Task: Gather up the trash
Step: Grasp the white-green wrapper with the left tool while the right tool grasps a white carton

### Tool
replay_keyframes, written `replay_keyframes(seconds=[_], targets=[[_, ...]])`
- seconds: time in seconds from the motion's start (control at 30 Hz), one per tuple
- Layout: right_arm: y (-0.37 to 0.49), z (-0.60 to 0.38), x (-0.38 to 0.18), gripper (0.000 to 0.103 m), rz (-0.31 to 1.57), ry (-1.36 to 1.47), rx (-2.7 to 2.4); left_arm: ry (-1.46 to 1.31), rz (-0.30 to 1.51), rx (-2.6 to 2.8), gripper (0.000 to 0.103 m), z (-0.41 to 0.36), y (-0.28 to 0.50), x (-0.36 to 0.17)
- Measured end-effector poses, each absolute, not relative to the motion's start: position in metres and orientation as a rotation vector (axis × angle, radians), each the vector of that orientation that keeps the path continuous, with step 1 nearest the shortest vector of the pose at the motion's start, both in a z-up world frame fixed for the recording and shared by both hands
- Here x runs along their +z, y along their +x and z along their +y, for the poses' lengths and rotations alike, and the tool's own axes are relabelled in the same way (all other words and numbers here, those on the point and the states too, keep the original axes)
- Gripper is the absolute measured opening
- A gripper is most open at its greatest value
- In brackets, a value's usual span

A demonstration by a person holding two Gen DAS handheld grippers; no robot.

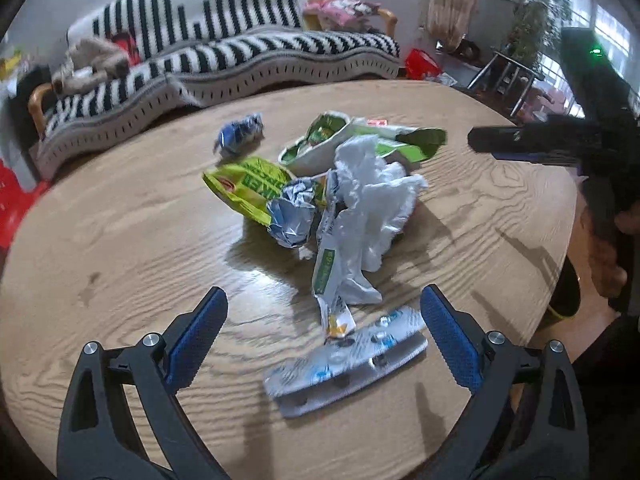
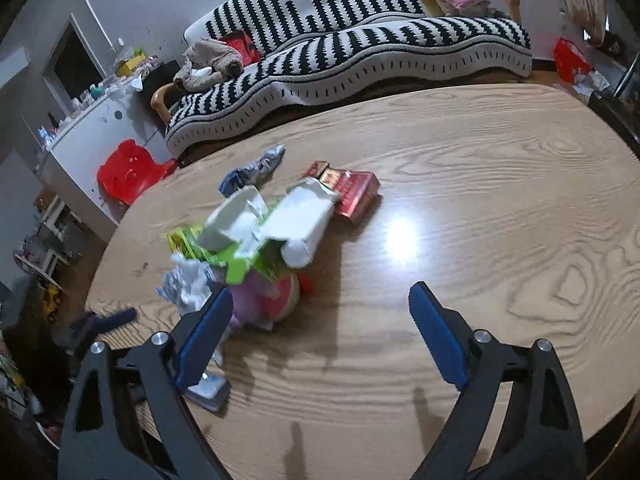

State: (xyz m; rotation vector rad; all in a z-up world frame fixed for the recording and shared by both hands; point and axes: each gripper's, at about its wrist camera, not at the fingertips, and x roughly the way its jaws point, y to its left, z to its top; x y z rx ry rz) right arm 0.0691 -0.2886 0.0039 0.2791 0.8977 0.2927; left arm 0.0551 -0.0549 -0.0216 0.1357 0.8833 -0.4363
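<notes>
A heap of trash lies mid-table: a white plastic bag [image 1: 374, 200], a yellow-green wrapper [image 1: 244, 186], crumpled foil [image 1: 290, 216], a torn green-and-white carton [image 1: 320, 140], a blue crumpled wrapper [image 1: 238, 136]. A silver pill blister [image 1: 344, 360] lies nearest, between the wide-apart fingers of my open left gripper [image 1: 322, 316], untouched. In the right wrist view the carton [image 2: 272, 228], a red box [image 2: 352, 190] and a pink-purple piece [image 2: 260, 296] lie ahead-left. My right gripper [image 2: 320, 312] is open, its left finger [image 2: 208, 332] beside the heap, bare table between the pads.
The oval wooden table [image 1: 120, 240] ends close on the right, where a hand holds the other gripper [image 1: 540, 146]. A striped sofa [image 2: 360, 52] runs behind the table. A red stool [image 2: 128, 170] and a white cabinet [image 2: 92, 128] stand at the left.
</notes>
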Motion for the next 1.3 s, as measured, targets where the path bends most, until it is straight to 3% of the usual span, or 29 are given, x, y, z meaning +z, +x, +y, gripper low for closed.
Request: replay_keyframes(seconds=[0.03,0.1,0.2,0.3,0.53,0.63,0.7,0.87,1.07,1.3], targets=[[0.075,-0.287,0.004,0.085,0.901,0.29,0.295,0.126,0.897,-0.44,0.092,-0.056,0.062,-0.025],[0.086,-0.285,0.002,0.08,0.909,0.302,0.293,0.138,0.923,-0.443,0.077,-0.061,0.07,-0.035],[0.101,-0.283,-0.005,0.074,0.935,0.339,0.296,0.161,0.938,-0.431,0.066,-0.061,0.078,-0.044],[0.113,-0.277,-0.014,0.071,0.962,0.366,0.305,0.119,0.947,-0.441,0.063,-0.052,0.079,-0.046],[0.132,-0.262,-0.025,0.048,0.998,0.394,0.314,0.113,0.946,-0.493,0.058,-0.065,0.084,-0.052],[0.136,-0.261,-0.029,0.042,1.008,0.413,0.323,0.106,0.97,-0.51,0.04,-0.072,0.086,-0.053],[0.134,-0.261,-0.028,0.035,0.996,0.409,0.325,0.099,0.983,-0.514,0.018,-0.074,0.087,-0.052],[0.123,-0.264,-0.012,0.026,0.942,0.399,0.326,0.099,0.953,-0.476,0.015,-0.068,0.078,-0.04],[0.103,-0.273,0.017,0.025,0.826,0.402,0.334,0.055,0.885,-0.461,0.015,-0.054,0.066,-0.016],[0.086,-0.287,0.027,0.025,0.815,0.324,0.273,0.017,0.847,-0.436,0.015,-0.039,0.066,0.001]])
